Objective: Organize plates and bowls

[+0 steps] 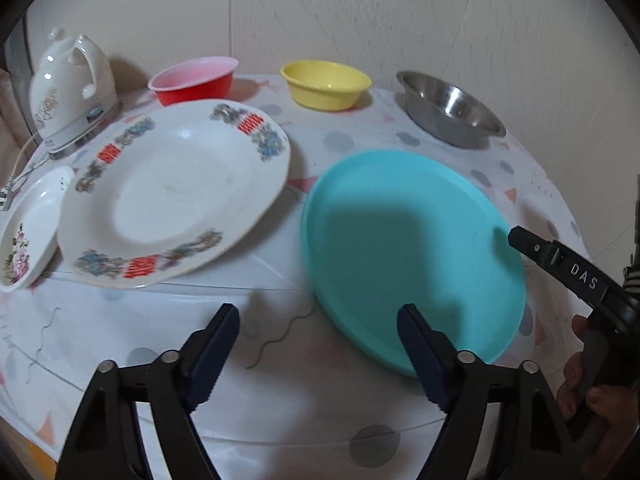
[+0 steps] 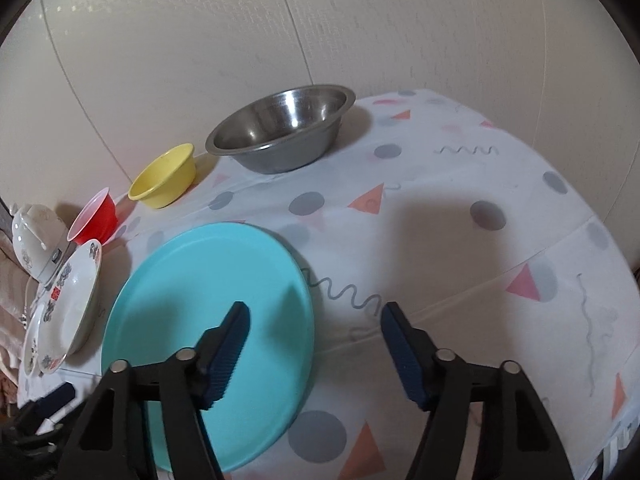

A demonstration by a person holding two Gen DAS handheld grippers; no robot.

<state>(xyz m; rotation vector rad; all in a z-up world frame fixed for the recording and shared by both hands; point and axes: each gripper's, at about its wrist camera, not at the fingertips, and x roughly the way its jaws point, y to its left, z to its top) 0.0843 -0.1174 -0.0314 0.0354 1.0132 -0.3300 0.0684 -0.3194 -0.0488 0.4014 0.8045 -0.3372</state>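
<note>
Both grippers hang empty, jaws apart: the left gripper (image 1: 318, 314) straddles the near rim of the turquoise plate (image 1: 404, 248) mid-tabletop, the right gripper (image 2: 314, 314) its right rim, likely to lift it; bowls line the far edge

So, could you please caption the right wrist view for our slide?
Open right claw hovers over the teal plate's edge; three bowls behind.

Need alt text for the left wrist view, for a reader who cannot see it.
Open left tool hovers above a patterned tablecloth, its right finger over a teal plate. A white patterned plate lies left; red, yellow and steel bowls line the wall.
</note>
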